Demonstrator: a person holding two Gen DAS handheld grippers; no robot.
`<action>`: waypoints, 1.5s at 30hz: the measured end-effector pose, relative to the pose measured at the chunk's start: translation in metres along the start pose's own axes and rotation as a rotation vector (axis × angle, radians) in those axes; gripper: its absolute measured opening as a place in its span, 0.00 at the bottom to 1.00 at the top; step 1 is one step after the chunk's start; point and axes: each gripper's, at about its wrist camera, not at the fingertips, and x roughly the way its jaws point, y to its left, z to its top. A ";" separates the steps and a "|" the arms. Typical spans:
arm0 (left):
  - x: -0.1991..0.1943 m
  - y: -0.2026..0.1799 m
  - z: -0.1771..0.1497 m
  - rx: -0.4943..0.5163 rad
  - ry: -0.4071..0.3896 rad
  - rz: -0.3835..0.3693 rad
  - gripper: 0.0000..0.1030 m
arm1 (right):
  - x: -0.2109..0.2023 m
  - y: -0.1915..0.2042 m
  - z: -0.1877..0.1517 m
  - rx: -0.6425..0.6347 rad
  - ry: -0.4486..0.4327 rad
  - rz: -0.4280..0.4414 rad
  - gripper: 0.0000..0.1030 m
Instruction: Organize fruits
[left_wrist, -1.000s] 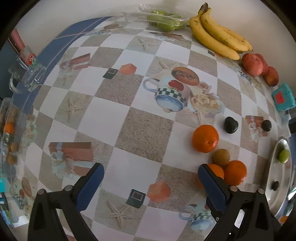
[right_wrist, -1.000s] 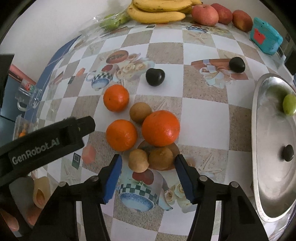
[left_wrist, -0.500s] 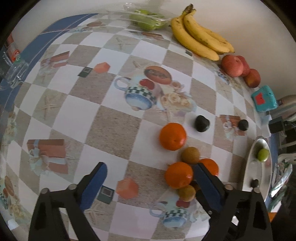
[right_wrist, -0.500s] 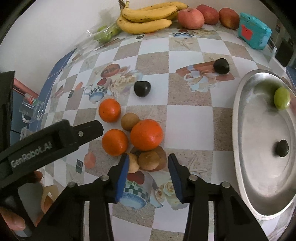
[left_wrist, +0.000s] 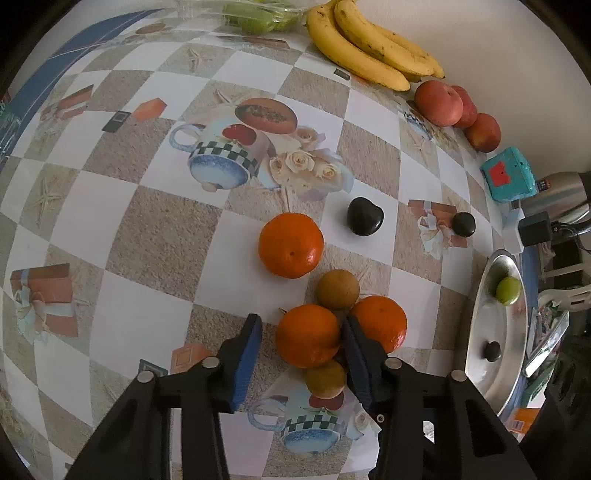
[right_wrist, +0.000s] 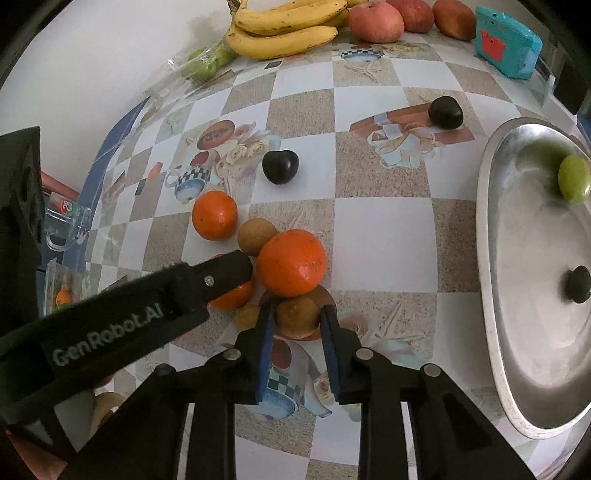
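Three oranges and several small brown fruits cluster mid-table. My left gripper points down over the nearest orange, jaws closing with that orange between them; the right pad touches it, and a sliver of cloth shows beside the left pad. My right gripper is shut on a brown fruit just below the big orange. A left gripper finger crosses the right wrist view and hides most of its orange. Another orange lies apart at the upper left.
A metal tray at the right holds a green fruit and a dark one. Two dark plums lie on the cloth. Bananas, apples, a teal box and bagged green fruit line the far wall.
My left gripper moved right from bare cloth to the orange cluster and narrowed around one orange. The right gripper's jaws closed from wide apart onto the brown fruit.
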 end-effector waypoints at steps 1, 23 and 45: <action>-0.001 -0.001 -0.001 0.000 -0.001 -0.011 0.38 | 0.000 0.000 0.000 0.002 0.001 0.002 0.26; -0.022 0.007 0.004 -0.036 -0.076 0.009 0.38 | -0.012 -0.004 0.001 0.018 -0.026 0.023 0.26; -0.044 0.000 0.000 -0.043 -0.155 0.007 0.38 | -0.065 -0.051 0.007 0.148 -0.171 0.023 0.26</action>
